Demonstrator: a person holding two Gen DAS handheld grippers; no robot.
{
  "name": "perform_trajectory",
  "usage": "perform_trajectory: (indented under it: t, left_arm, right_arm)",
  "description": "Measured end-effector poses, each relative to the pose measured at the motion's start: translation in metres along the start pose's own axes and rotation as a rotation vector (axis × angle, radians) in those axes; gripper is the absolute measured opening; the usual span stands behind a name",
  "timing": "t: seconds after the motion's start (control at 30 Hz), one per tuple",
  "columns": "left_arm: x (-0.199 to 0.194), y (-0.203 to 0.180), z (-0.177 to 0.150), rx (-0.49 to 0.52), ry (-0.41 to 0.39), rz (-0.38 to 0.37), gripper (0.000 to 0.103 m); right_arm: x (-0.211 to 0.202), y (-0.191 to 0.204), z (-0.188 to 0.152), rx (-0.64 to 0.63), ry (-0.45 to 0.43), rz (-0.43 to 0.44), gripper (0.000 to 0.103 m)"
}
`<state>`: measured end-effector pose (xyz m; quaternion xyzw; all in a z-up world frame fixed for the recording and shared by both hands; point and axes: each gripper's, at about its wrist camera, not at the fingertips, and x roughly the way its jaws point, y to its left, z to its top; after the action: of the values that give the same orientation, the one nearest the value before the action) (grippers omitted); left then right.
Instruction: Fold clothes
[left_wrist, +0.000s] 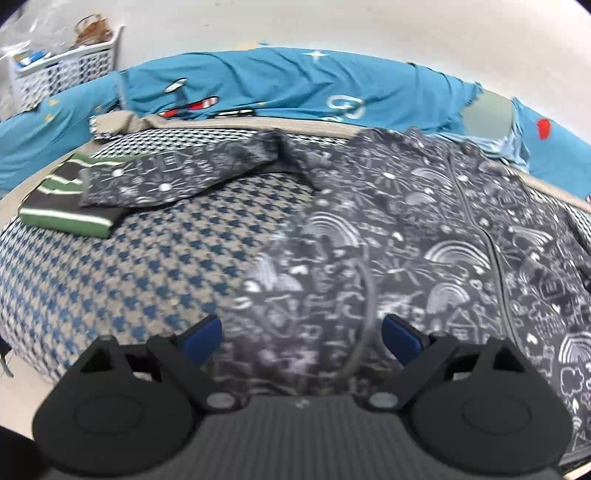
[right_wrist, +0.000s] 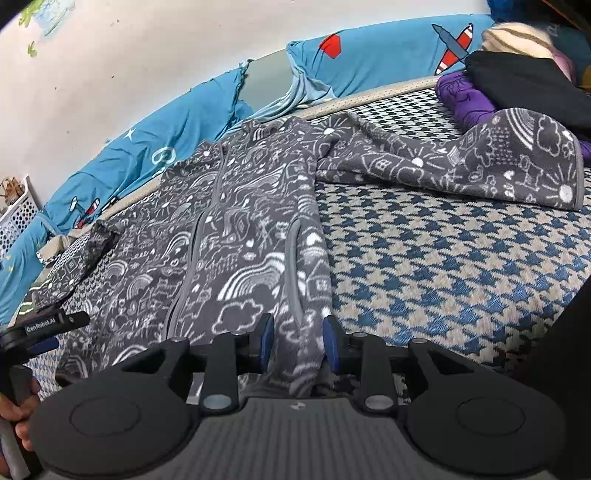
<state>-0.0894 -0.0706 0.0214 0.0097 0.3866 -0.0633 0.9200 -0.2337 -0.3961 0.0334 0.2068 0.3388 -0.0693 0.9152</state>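
One grey fleece zip jacket (right_wrist: 236, 229) printed with white doodles lies spread front-up on a blue-and-beige houndstooth bed cover (right_wrist: 443, 266), both sleeves stretched out sideways, a flat layout that suits folding. The right gripper (right_wrist: 298, 345) has its two blue-padded fingers nearly together, pinching a bunched ridge of the jacket's hem between them, apparently to lift that side; the left gripper (left_wrist: 301, 334) hovers with its two fingers spread wide and empty above the hem's other side. Far beyond the left fingers lies one folded green-striped garment (left_wrist: 70, 206), partly under a sleeve cuff.
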Motion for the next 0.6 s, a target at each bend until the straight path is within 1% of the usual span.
perform_trajectory:
  t: [0.2, 0.37, 0.5, 0.6]
  left_arm:
    - [0.013, -0.025, -0.002, 0.060, 0.050, -0.003, 0.094]
    - [0.023, -0.037, -0.008, 0.099, 0.108, 0.002, 0.095]
    - [0.024, -0.039, -0.009, 0.109, 0.116, 0.010, 0.097]
    - [0.023, -0.037, -0.005, 0.084, 0.114, -0.004, 0.097]
  right_arm:
    - [0.004, -0.008, 0.022, -0.014, -0.037, -0.035, 0.030]
    - [0.010, -0.016, 0.045, -0.041, -0.062, -0.064, 0.031]
    - [0.016, -0.033, 0.073, -0.066, -0.061, -0.071, 0.031]
    - [0.017, -0.048, 0.091, -0.091, -0.076, -0.095, 0.031]
